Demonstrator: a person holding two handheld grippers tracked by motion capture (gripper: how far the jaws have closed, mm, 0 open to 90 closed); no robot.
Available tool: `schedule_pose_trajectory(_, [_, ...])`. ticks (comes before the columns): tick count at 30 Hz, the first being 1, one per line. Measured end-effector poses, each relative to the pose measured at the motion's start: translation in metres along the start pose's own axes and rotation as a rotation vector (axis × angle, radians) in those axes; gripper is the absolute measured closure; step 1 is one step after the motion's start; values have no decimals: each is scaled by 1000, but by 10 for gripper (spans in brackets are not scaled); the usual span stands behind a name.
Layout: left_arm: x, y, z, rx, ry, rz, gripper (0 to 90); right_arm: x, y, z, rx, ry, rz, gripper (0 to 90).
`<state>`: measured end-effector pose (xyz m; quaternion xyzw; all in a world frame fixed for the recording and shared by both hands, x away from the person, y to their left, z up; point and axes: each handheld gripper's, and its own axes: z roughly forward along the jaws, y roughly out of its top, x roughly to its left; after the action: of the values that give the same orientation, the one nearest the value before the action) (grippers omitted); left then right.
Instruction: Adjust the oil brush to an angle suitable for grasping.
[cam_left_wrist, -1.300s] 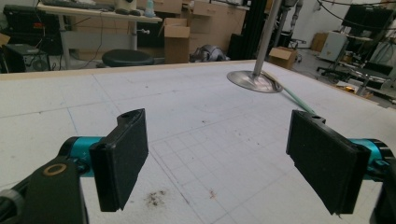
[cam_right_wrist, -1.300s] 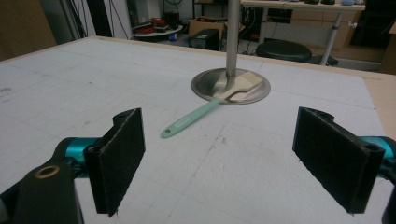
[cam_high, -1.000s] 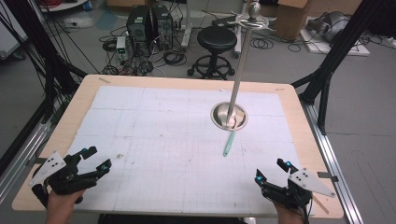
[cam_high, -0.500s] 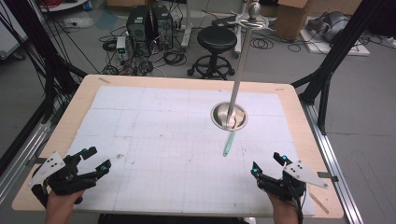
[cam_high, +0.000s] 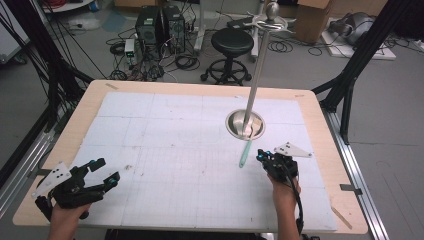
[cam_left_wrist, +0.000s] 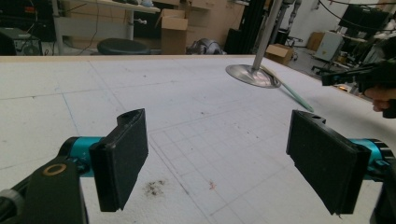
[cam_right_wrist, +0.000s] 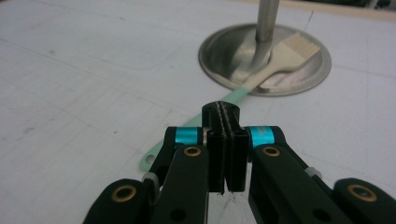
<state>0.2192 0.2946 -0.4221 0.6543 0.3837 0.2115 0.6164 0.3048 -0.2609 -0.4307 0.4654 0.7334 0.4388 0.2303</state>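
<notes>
Wooden-edged table (cam_high: 320, 125) carries a white gridded mat (cam_high: 165, 150). On the grey floor beyond: round black stool (cam_high: 233, 42), black computer towers (cam_high: 159, 25) amid tangled cables, brown cardboard box (cam_high: 312, 20). Black frame struts (cam_high: 350, 75) stand at right.

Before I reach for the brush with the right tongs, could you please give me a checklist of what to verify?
1. Right tongs open for a grasp: not ok. The jaws have just been closing and stand shut, with nothing between them.
2. Brush handle free to take: ok. It lies bare on the table, close ahead of the right tongs.
3. Brush head off the stand base: not ok. It rests on the metal disc.
4. Brush head clear of the pole: cannot tell. It lies right beside it.
5. Left tongs out of the way: ok. They are open, at the near left of the table.
</notes>
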Motion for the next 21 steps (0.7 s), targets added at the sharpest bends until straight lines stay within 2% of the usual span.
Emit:
schedule_pose_trajectory(3, [1, 0, 0, 15, -3, -6, 217, 0, -3, 13, 74, -21, 12, 894])
schedule_pose_trajectory(6, [1, 1, 0, 14, -4, -8, 225, 4, -5, 23, 92, -16, 18, 894])
schedule_pose_trajectory(8, [1, 1, 0, 11, -3, -8, 225, 8, -5, 29, 121, -22, 11, 894])
schedule_pose_trajectory(10, [1, 1, -1, 11, -4, -3, 226, 12, -4, 33, 160, -39, -20, 894])
schedule_pose_trajectory(11, [1, 1, -1, 12, -5, -2, 229, 13, -3, 33, 162, -40, -24, 894])
schedule_pose_trajectory(13, [1, 1, -1, 13, -6, -7, 229, 15, -3, 34, 160, -16, -17, 894])
schedule_pose_trajectory(16, [2, 2, 0, 23, -7, -6, 234, 24, -3, 36, 165, 1, -56, 895])
schedule_pose_trajectory(19, [2, 1, 0, 31, -8, -10, 247, 29, -2, 37, 168, 15, -59, 895])
schedule_pose_trajectory(21, [1, 1, 1, 24, -12, -12, 247, 38, 0, 39, 184, 44, -95, 895])
